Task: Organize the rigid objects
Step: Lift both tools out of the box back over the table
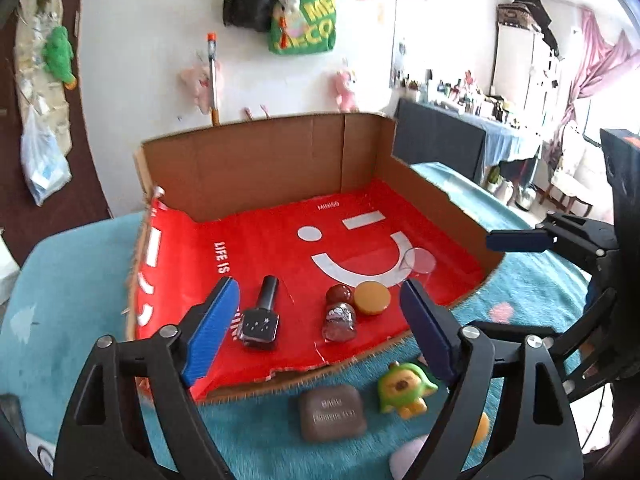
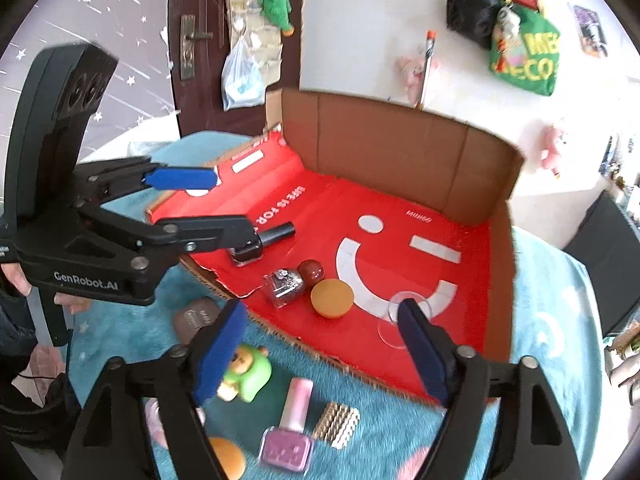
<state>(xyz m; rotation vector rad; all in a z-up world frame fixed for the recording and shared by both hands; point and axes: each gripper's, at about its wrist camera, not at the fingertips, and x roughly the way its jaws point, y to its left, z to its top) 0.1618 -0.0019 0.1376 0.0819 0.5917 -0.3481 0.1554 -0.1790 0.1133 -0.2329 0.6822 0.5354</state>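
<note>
The left gripper hangs with its jaws spread wide over the near edge of the red-lined cardboard box, holding nothing. Between its fingers lies a black nail polish bottle on the red liner, beside a clear glittery bottle and a tan round lid. The right gripper is likewise spread apart and empty. A pink nail polish bottle, a green toy figure and what seems a grey stone lie on the teal rug.

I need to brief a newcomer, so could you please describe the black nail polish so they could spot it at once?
Find the cardboard tray with the red smiley lining. Near its front left lies the black nail polish, a square dark bottle with a black cap. The neighbouring red bottle is clear with a round cap.
</note>
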